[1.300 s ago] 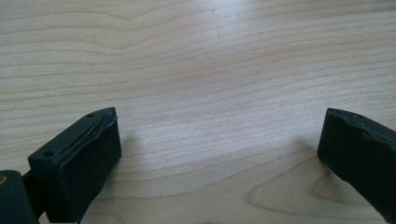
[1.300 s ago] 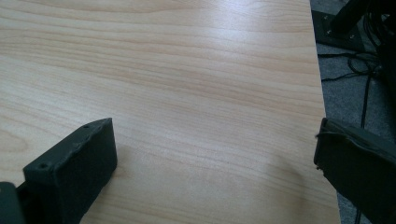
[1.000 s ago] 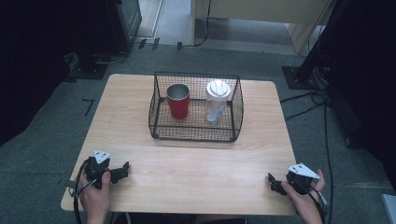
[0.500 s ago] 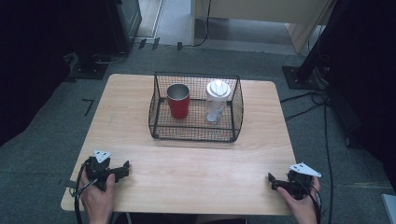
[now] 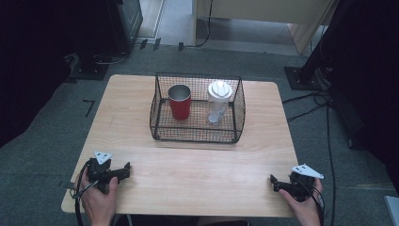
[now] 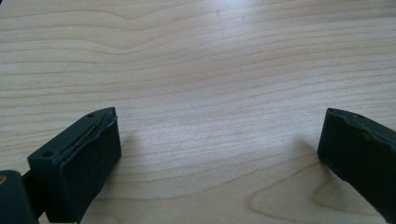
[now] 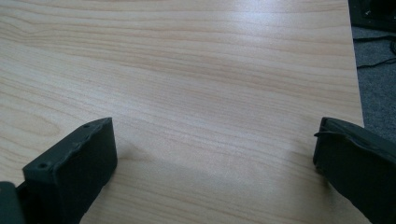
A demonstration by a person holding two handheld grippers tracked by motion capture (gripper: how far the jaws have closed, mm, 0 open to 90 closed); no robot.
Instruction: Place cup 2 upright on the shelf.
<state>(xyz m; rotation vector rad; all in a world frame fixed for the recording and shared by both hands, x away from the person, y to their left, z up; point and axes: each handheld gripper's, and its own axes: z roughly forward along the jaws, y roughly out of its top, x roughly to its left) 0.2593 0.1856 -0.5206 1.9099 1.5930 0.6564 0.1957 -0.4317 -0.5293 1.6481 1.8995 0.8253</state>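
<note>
A black wire basket (image 5: 160,117) stands at the middle of the wooden table (image 5: 197,165). Inside it a red cup (image 5: 179,102) with a metal rim stands on the left and a clear bottle with a white lid (image 5: 218,100) on the right, both upright. My left gripper (image 5: 127,168) rests on the table at the front left corner, held by a hand. In the left gripper view its jaws stand wide apart over bare wood, so the left gripper (image 6: 219,154) is open and empty. My right gripper (image 5: 273,182) lies at the front right corner; the right gripper (image 7: 215,158) is open too, with nothing between the jaws.
The table's right edge (image 7: 356,79) runs close beside the right gripper, with grey carpet and cables (image 7: 376,51) beyond it. Dark equipment stands (image 5: 310,70) and cables lie on the floor around the table. Bare wood stretches between the basket and both grippers.
The right hand and its gripper have slid a little toward the front edge and settled. The left gripper, basket, cup and bottle have stayed put.
</note>
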